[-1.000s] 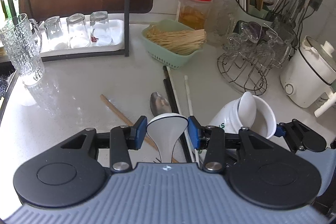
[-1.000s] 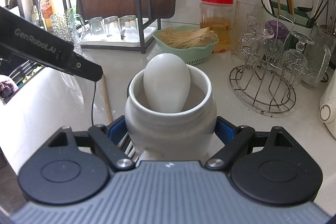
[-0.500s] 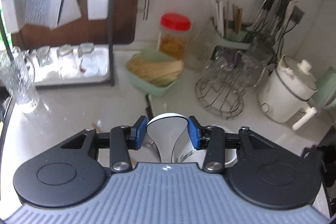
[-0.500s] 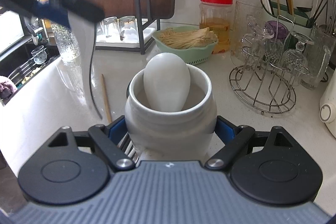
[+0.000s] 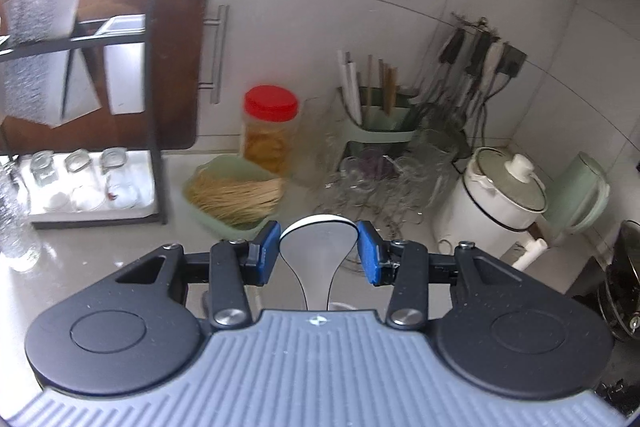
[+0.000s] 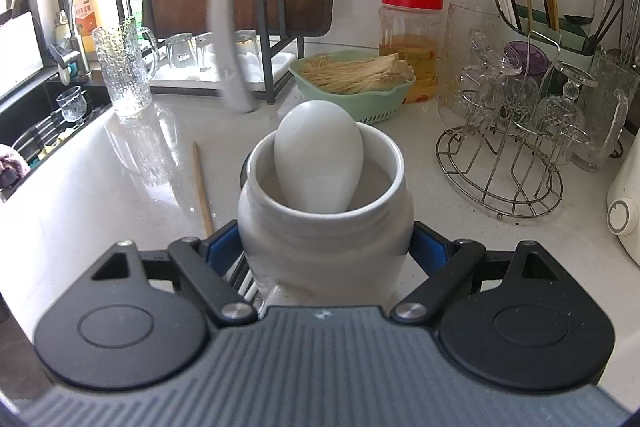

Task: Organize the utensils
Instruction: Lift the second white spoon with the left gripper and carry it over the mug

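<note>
My left gripper (image 5: 318, 249) is shut on the bowl of a white ceramic spoon (image 5: 320, 267), held high above the counter. In the right wrist view that spoon's handle (image 6: 230, 39) hangs down as a grey blur beyond the jar. My right gripper (image 6: 326, 247) is shut on a white ceramic jar (image 6: 324, 235) standing on the counter, blue pads against both its sides. A second white spoon (image 6: 318, 155) stands in the jar, bowl up. A wooden chopstick (image 6: 202, 183) lies left of the jar. More utensils (image 6: 244, 279) lie partly hidden under the jar.
A green basket of thin sticks (image 6: 352, 83), a red-lidded jar (image 6: 412, 39), a wire rack of glasses (image 6: 508, 147) and a green utensil holder (image 6: 536, 27) line the back. A glass mug (image 6: 124, 67) and sink (image 6: 36, 123) are left; a white cooker (image 5: 492, 203) is right.
The left gripper has risen with its spoon; the counter has dropped away in its view. The right gripper and the jar have stayed still.
</note>
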{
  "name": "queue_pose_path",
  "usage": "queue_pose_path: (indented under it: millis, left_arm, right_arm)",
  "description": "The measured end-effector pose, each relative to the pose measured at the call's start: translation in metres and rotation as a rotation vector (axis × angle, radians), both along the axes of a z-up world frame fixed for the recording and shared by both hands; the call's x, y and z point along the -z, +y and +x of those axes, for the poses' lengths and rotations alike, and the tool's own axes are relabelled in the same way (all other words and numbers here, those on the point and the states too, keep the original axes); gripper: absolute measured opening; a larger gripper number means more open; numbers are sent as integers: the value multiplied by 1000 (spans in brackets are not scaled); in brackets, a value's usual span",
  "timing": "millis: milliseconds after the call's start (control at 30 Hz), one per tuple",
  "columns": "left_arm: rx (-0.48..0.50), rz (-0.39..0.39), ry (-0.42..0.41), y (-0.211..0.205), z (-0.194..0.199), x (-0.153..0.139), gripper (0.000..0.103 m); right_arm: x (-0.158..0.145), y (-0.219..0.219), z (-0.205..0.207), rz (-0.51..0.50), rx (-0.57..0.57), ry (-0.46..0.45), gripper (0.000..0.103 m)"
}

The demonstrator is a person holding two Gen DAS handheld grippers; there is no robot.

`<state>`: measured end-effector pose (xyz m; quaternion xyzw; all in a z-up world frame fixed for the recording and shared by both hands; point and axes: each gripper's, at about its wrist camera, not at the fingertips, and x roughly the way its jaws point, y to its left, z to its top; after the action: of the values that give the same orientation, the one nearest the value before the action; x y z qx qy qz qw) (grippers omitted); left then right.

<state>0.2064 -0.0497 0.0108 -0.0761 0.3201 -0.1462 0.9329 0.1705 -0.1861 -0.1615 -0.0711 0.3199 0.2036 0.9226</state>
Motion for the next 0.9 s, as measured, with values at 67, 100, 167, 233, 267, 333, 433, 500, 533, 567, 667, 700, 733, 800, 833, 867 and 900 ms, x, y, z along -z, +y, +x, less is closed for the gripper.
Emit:
queue_pose_path:
  millis: [67, 100, 167, 233, 267, 333, 433, 500, 533, 567, 667, 700, 733, 800, 833, 867, 900]
  left_arm:
    - [26, 7, 3, -9, 2, 3, 48]
    - [40, 13, 8, -14, 3, 6, 48]
    - [60, 31, 26, -22, 8, 15, 48]
    - [82, 44, 47, -28, 12, 24, 48]
    - [93, 53, 57, -32, 13, 29, 48]
    - [104, 76, 77, -36, 15, 40, 48]
    - [135, 85, 120, -39, 19, 51, 48]
    - [156, 100, 147, -42, 21, 56, 48]
    - [168, 105, 163, -43, 23, 58, 48]
    - [177, 109, 180, -43, 25, 59, 48]
    - [210, 132, 224, -46, 31, 62, 48]
    - [219, 140, 237, -47, 32, 62, 48]
    - [228, 153, 250, -49, 35, 63, 48]
    - [252, 185, 273, -52, 38, 65, 48]
    - [263, 196, 287, -54, 40, 67, 48]
    - [273, 203, 305, -55, 42, 69, 48]
    - [281, 210, 319, -57, 44, 71, 48]
  right_arm:
    - [0, 0, 0, 0, 0, 0, 90]
    - [0, 0, 0, 0, 0, 0, 90]
    - [0, 0, 0, 1, 1, 0, 90]
    - [0, 0, -1, 4, 3, 1, 90]
    - [0, 0, -1, 5, 3, 1, 90]
    - [0, 0, -1, 7, 3, -1, 90]
    - [1, 0, -1, 6, 2, -3, 90]
    - [1, 0, -1, 5, 3, -3, 90]
    - [1, 0, -1, 3, 4, -3, 90]
    - [1, 0, -1, 3, 4, -4, 90]
    - [1, 0, -2, 4, 5, -8, 90]
    - [1, 0, -2, 4, 6, -8, 90]
    - [1, 0, -2, 3, 5, -10, 90]
    - [2, 0, -2, 3, 4, -13, 90]
    - [2, 0, -2, 3, 4, -15, 90]
    - [2, 0, -3, 3, 4, -17, 90]
    - [2, 0, -3, 3, 3, -18, 90]
